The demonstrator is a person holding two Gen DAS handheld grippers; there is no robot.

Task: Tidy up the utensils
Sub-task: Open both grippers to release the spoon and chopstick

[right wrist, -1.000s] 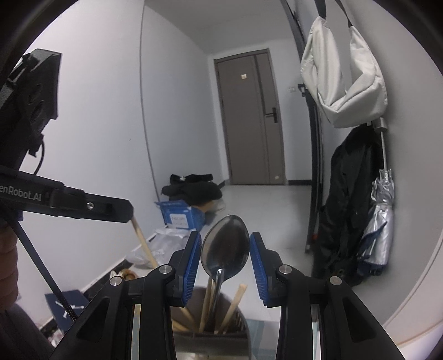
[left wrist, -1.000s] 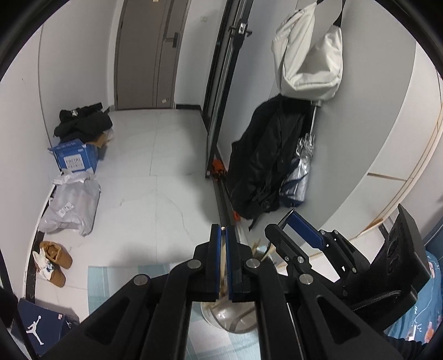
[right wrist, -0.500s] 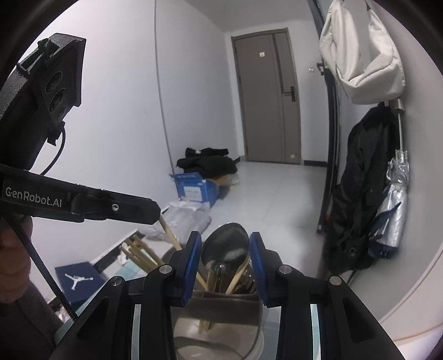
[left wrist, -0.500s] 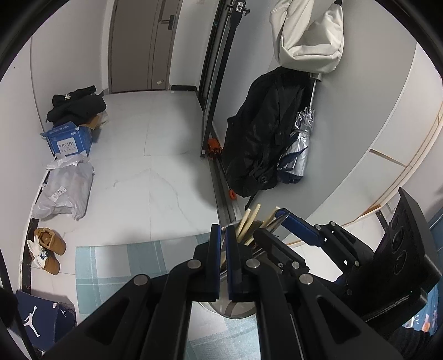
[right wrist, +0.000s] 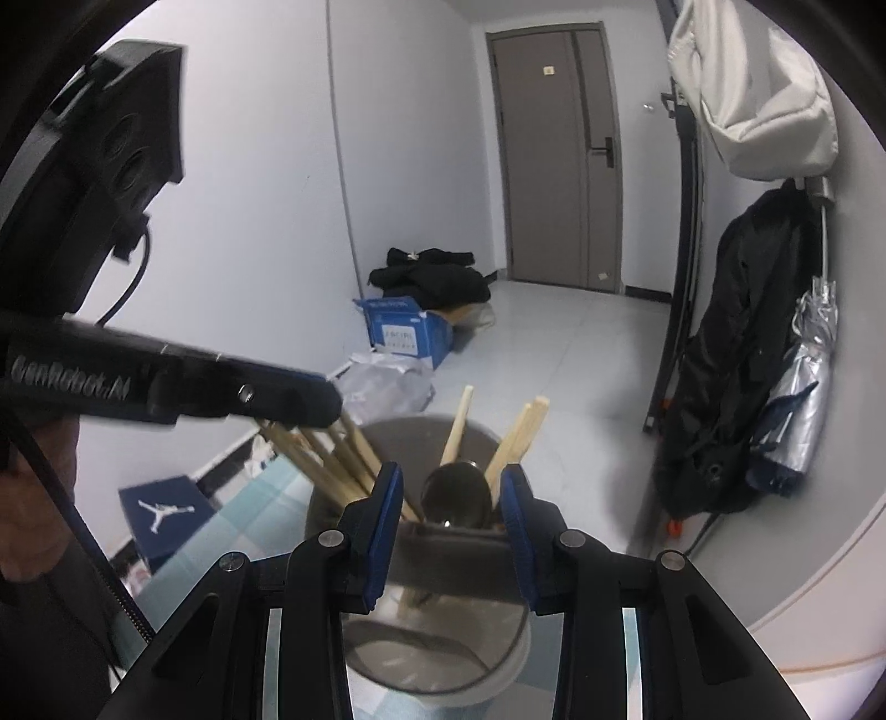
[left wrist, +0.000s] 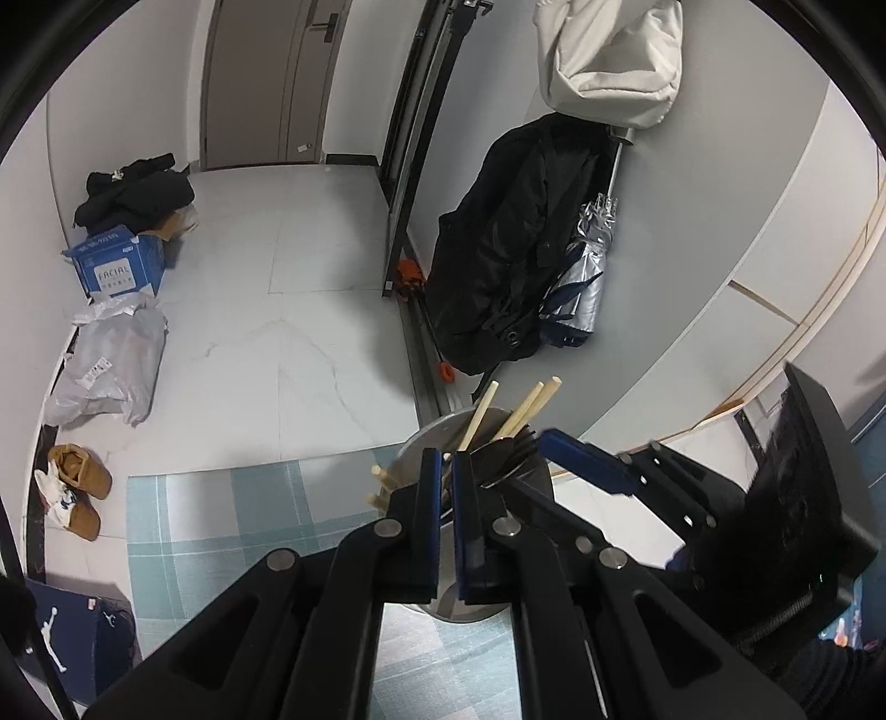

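A round metal utensil holder [right wrist: 432, 659] stands on a blue checked cloth [left wrist: 221, 509]; it also shows in the left wrist view [left wrist: 412, 443]. Wooden chopsticks [right wrist: 512, 437] stand in it. My left gripper [left wrist: 446, 484] is shut on a bundle of chopsticks [right wrist: 332, 459] whose lower ends reach into the holder. My right gripper [right wrist: 451, 498] is above the holder with its jaws apart on either side of a metal spoon [right wrist: 457, 495] that stands bowl-up in the holder.
A black coat [left wrist: 509, 243] and a folded silver umbrella [left wrist: 581, 277] hang on the right wall under a white bag [left wrist: 609, 50]. A blue box [left wrist: 116, 268], bags, shoes [left wrist: 75, 490] and a dark shoebox [right wrist: 163, 509] lie on the floor at the left.
Both grippers have come down over the holder. The spoon has sunk from high between the right jaws into the holder. The chopsticks in the left gripper now reach into it.
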